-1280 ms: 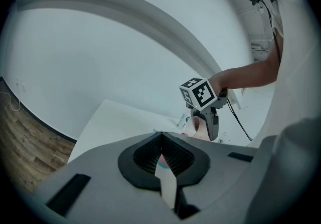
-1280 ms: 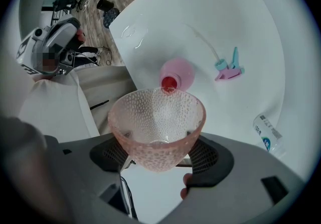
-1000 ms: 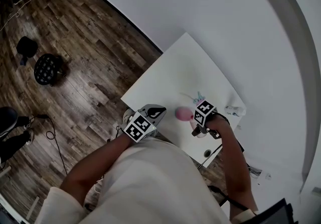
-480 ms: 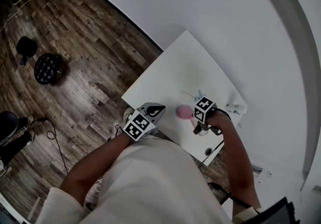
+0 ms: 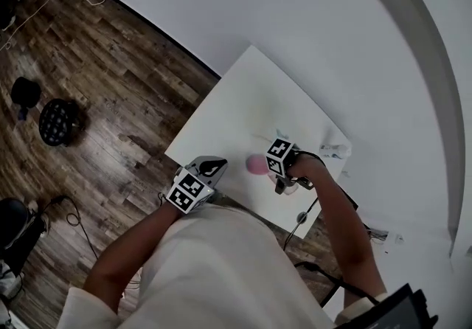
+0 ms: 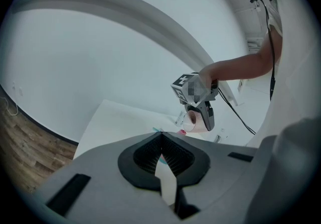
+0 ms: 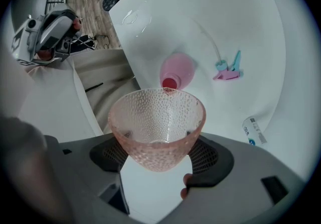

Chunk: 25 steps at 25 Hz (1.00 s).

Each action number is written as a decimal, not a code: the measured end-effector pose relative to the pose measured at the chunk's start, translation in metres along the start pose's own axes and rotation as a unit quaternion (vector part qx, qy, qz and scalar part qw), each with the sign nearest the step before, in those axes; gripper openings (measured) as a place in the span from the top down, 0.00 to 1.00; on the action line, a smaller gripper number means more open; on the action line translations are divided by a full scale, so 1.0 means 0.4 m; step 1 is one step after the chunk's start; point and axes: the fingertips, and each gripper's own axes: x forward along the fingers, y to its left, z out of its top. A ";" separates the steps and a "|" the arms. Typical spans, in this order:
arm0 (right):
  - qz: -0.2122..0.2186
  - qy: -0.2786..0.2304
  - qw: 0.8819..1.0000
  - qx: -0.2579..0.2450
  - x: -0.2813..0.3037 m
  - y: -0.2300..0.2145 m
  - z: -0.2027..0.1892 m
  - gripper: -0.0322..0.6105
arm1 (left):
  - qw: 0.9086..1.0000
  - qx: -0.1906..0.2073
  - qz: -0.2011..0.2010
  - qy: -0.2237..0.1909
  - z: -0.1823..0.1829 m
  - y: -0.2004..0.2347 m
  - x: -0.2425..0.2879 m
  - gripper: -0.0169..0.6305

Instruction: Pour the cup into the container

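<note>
Right claw [image 7: 158,155] is pinching the cup [image 7: 157,122] low on its sides, one pad on each flank, and the cup hangs above the white table [image 7: 210,17]. It's a pink, dimpled glass cup, see-through right down to its base. Its far lip lines up just over the container [image 7: 178,67], a rounded pink vessel on the table, with a red patch [image 7: 169,83] at the container's near edge; liquid or not, I cannot tell. From the left gripper view the cup looks tipped, mouth turned sideways. Beside the container lies a small blue-and-pink piece [image 7: 228,70], and a labelled object [image 7: 253,130] sits near the table's edge. Left claw [image 6: 161,140] is pressed together at the tips with nothing between them, held at the table's near edge, well apart from the cup.
</note>
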 end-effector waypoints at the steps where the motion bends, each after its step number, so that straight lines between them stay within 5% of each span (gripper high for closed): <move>1: -0.001 0.000 1.000 -0.001 0.003 0.003 0.009 0.39 | 1.000 0.003 -0.002 0.004 -0.004 0.002 -0.007 0.96; 8: 0.001 -0.049 0.999 -0.009 -0.017 -0.025 0.031 0.39 | 0.999 0.026 -0.017 0.021 0.033 0.000 0.040 0.96; 14: 0.001 -0.206 0.979 0.015 -0.098 -0.016 0.054 0.39 | 0.998 0.046 -0.026 0.033 0.089 -0.014 0.049 0.96; 20: -0.020 -0.373 0.927 0.035 -0.139 -0.009 0.031 0.39 | 0.998 0.044 -0.028 0.026 0.115 -0.058 0.056 0.96; 25: -0.039 -0.524 0.849 0.065 -0.194 -0.048 -0.015 0.39 | 0.998 0.037 -0.046 0.011 0.141 -0.103 0.095 0.96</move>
